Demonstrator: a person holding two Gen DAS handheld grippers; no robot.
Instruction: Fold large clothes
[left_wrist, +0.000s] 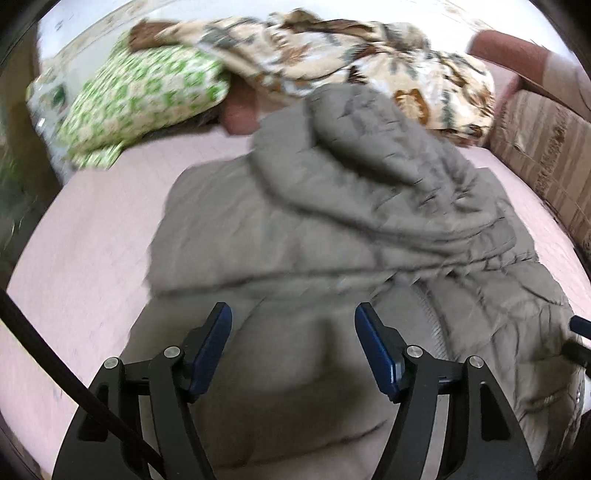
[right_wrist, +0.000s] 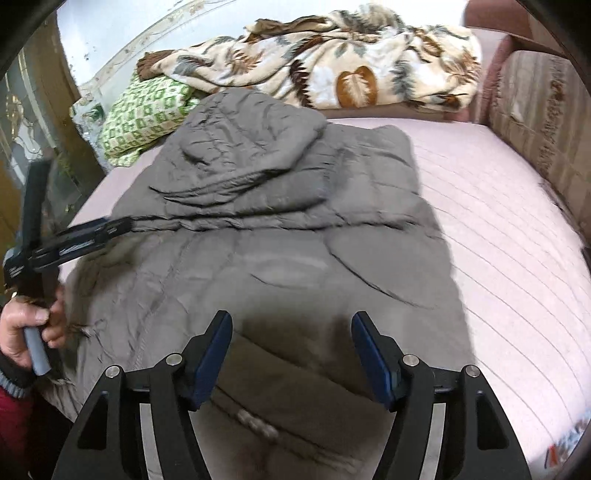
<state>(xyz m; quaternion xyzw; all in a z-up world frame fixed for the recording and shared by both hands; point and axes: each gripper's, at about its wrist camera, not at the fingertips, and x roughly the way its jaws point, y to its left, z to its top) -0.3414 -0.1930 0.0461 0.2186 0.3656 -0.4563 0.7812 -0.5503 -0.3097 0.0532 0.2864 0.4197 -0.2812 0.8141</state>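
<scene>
A large grey quilted hooded jacket (left_wrist: 332, 206) lies spread on a pink bed, hood (right_wrist: 251, 133) toward the far end; it also shows in the right wrist view (right_wrist: 258, 258). My left gripper (left_wrist: 293, 314) is open and empty just above the jacket's lower body. My right gripper (right_wrist: 291, 321) is open and empty above the jacket's lower part. In the right wrist view the left gripper (right_wrist: 85, 236) shows side-on at the jacket's left edge, held by a hand (right_wrist: 29, 325).
The pink mattress (right_wrist: 498, 229) extends right of the jacket. A leaf-patterned blanket (right_wrist: 351, 66) and a green-patterned pillow (right_wrist: 144, 114) lie at the head end. A brown patterned sofa arm or box (left_wrist: 546, 147) stands on the right.
</scene>
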